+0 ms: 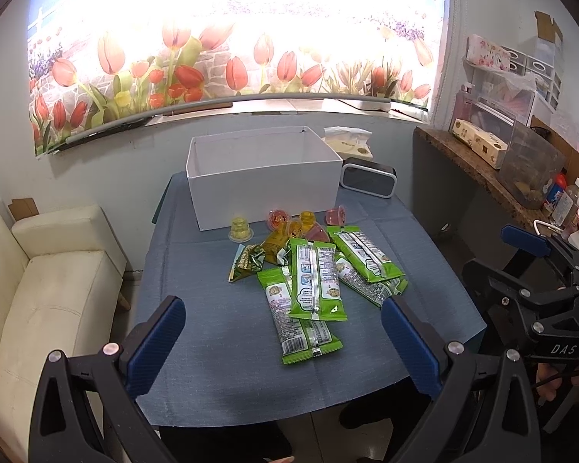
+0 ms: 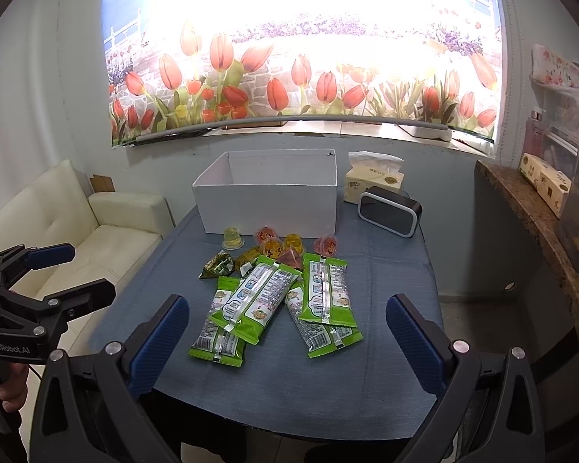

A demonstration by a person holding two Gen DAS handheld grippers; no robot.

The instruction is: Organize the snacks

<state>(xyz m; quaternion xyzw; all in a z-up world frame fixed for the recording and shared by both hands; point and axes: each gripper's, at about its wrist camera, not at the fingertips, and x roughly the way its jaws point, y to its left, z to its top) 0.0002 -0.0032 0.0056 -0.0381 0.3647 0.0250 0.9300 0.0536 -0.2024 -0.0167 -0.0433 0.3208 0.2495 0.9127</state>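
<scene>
The green snack packets [image 1: 315, 283] lay in front of the white box [image 1: 264, 183] — well ahead of both grippers. The left gripper [image 1: 283, 341] and the right gripper [image 2: 287, 337] were spread wide, grasping nothing.

A home living room — cream sofa [image 2: 96, 227], tulip window blind [image 2: 301, 77], cluttered shelf [image 1: 513, 88].

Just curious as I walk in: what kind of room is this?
Most likely a lived-in home, not a lab: a cream sofa beside the small table, a tulip-print blind over the window, and a tissue pack.
</scene>
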